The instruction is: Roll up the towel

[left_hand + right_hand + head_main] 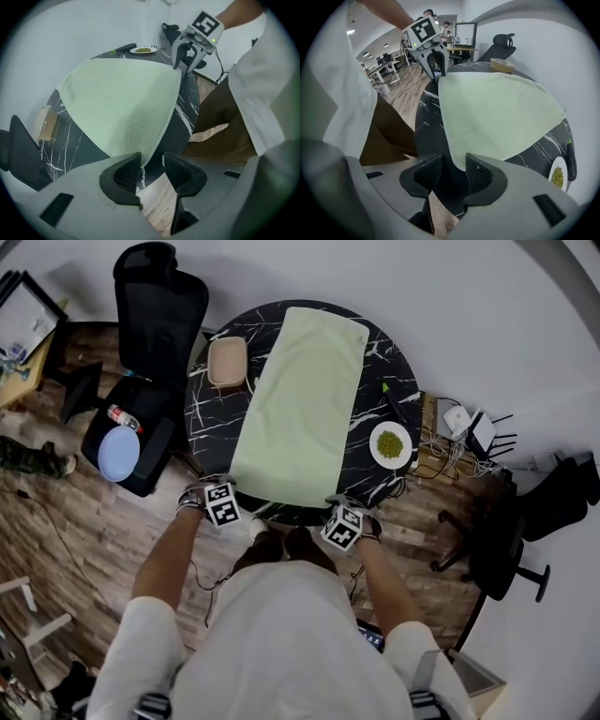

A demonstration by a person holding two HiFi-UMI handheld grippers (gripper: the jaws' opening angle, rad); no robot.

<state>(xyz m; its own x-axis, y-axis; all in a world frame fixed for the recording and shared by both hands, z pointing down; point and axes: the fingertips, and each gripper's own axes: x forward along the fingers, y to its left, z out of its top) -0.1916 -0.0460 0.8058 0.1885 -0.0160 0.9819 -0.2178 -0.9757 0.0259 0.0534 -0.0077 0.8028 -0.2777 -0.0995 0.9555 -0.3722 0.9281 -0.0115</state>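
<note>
The pale green towel [300, 409] lies spread flat and lengthwise on the round black marble table [211, 423]. Its far short edge is near the table's far rim. Its near short edge hangs slightly over the rim closest to us.

At the towel's near left corner we hold the left gripper [231, 489], pointing steeply down. In the left gripper view, its jaws stand partly spread, with a clear gap between the pads. The corner of the towel [117, 98] dips into that gap on the left pad's side. It seems to brush that pad without being pinched, though the angle leaves us unsure of the contact.

At the towel's near right corner, the right gripper [336, 504] points down in the same way. In the right gripper view, its jaws are also partly spread. The towel's corner [497, 112] sits between them, close against the right-hand pad, and the gap beside it is open. Neither tool has clamped the cloth.

Each gripper view also shows the opposite tool at the other near corner: the right gripper [181, 65] and the left gripper [438, 70].

Left of the towel, by its far end, a shallow tan box [227, 362] rests on the table. Right of the towel lie a dark pen [394, 401] and, nearer us, a white plate [391, 443] holding something green. Farther left of the towel, off the table, stands a black office chair [155, 306] with a blue disc [119, 453] on its seat.
</note>
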